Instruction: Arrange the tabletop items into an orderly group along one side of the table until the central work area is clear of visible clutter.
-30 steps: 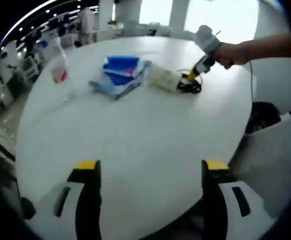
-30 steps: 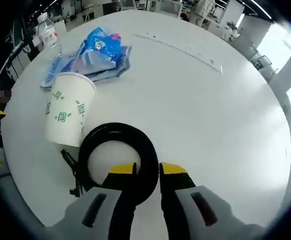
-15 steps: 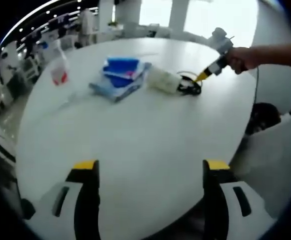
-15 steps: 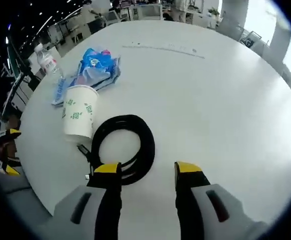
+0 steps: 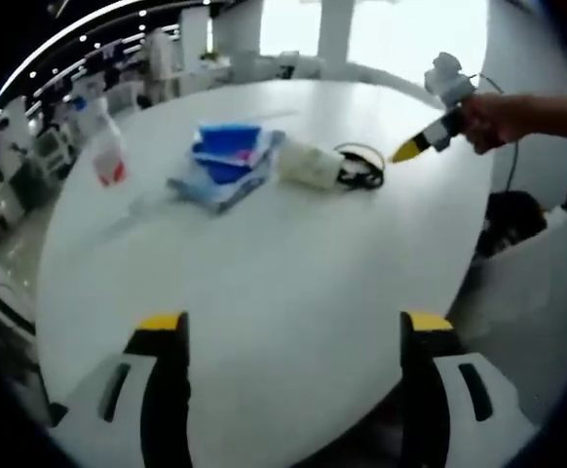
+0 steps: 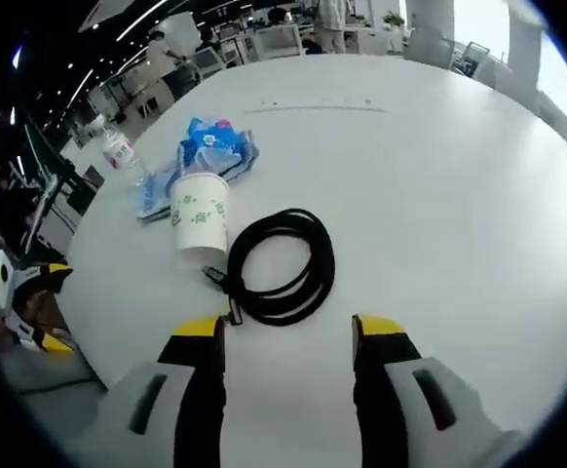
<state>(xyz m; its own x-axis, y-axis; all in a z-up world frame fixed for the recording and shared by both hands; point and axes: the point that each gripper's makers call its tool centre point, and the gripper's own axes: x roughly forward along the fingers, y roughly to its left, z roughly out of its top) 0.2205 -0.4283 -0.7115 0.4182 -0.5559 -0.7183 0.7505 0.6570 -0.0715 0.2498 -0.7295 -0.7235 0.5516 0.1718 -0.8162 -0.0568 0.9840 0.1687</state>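
On the round white table [image 6: 459,195] a coiled black cable [image 6: 283,265] lies flat beside a white paper cup [image 6: 200,219] with green marks, tipped on its side. Behind the cup lie a blue packet [image 6: 213,146] on a blue booklet [image 6: 157,195], and a water bottle [image 6: 120,152] stands farther back. My right gripper [image 6: 288,341] hangs open above the table edge, short of the cable and holding nothing. In the left gripper view the cup [image 5: 308,164], cable [image 5: 361,168], blue packet [image 5: 227,151] and bottle [image 5: 103,146] sit at the far side. My left gripper [image 5: 288,336] is open, empty. The right gripper [image 5: 439,117] is held by a hand.
Chairs and desks [image 6: 283,34] stand beyond the table's far edge. The table's near edge [image 5: 439,322] drops to the floor on the right in the left gripper view. The other gripper [image 6: 30,312] shows at the left edge of the right gripper view.
My right gripper has opened, let go of the black cable and drawn back and up from it. The cable now lies flat on the table. The left gripper has barely moved.
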